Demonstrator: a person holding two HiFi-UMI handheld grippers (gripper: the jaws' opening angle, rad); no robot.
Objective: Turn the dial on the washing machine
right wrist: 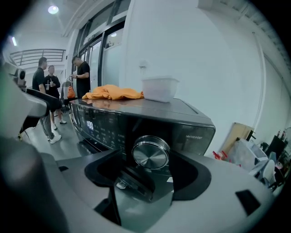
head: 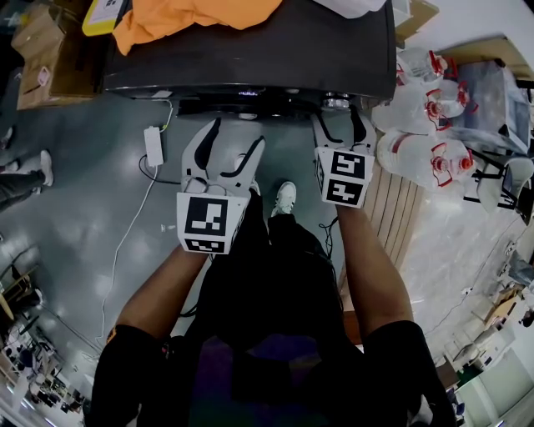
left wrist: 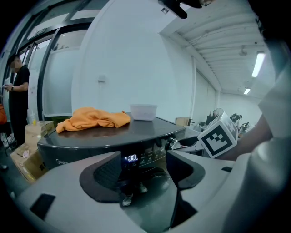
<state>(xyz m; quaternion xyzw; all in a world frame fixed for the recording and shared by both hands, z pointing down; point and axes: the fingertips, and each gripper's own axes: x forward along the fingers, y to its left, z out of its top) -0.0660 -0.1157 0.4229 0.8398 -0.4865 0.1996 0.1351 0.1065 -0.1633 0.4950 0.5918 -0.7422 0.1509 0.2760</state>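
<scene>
We hold the left gripper [head: 236,138] spread and empty before the washing machine's [head: 275,50] lit display [left wrist: 132,158]. Toward the panel's right end, the round, brushed-silver dial [right wrist: 150,152] lines up between the right gripper's [head: 340,125] parted jaws.

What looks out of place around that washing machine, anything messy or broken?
Nothing looks broken or spilled. An orange cloth lies crumpled on top of the washing machine, near a clear plastic tub, and a white power adapter lies loose on the floor in front.
</scene>
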